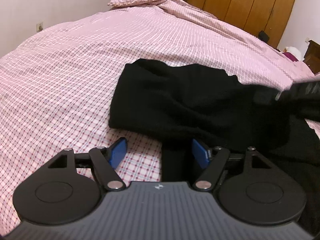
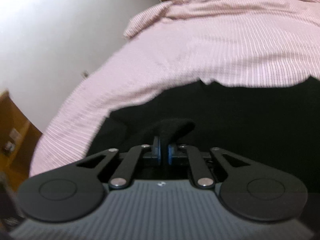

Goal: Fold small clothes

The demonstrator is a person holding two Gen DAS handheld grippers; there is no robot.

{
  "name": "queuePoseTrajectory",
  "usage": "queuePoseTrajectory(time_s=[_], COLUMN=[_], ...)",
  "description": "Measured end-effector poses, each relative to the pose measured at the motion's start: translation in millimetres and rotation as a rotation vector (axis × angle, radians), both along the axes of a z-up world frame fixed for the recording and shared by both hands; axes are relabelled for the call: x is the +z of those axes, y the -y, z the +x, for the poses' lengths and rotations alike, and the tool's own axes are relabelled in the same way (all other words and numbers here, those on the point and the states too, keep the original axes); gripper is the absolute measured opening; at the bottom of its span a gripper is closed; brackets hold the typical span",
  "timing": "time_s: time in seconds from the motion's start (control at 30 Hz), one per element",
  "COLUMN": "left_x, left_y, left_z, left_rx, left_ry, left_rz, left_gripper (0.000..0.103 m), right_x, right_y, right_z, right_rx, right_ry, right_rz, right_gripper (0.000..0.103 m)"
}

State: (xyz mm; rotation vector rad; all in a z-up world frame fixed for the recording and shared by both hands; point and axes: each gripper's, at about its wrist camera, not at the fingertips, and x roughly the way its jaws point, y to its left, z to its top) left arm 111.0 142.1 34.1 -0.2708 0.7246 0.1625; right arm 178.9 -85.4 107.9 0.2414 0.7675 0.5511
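Pink checked bedspread (image 1: 80,70) under soft, limp black garment (image 1: 180,104); my right gripper (image 2: 163,152) pinches its edge, left gripper (image 1: 158,152) spread.

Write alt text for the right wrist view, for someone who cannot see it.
The right gripper is shut on a raised fold of a black garment that lies on a bed with a pink checked cover. The picture is blurred; a white wall and wooden furniture show at the left.
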Motion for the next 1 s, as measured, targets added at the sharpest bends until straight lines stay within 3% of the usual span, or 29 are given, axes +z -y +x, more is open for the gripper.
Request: queuePoseTrajectory(time_s=[0.33, 0.6, 0.77, 1.0], left_x=[-5.0, -9.1, -11.3, -11.7], left_y=[8.1, 3.6, 10.6, 17.2], left_z=[25.2, 32.8, 38.7, 40.4], left_rx=[-0.005, 0.039, 0.037, 0.031], left_ry=[0.035, 0.030, 0.024, 0.009], left_rz=[0.036, 0.063, 0.091, 0.117], left_gripper=[0.076, 0.076, 0.078, 0.079], right_x=[87.1, 131.4, 122.5, 46.6], right_y=[14.8, 80.5, 126.9, 172.8], right_z=[-10.1, -18.3, -14.4, 0.6], right_rx=[-0.009, -0.144, -0.253, -0.370], right_ry=[0.149, 0.259, 0.238, 0.106], right_rz=[0.064, 0.039, 0.021, -0.034], right_gripper=[0.008, 0.008, 0.008, 0.008])
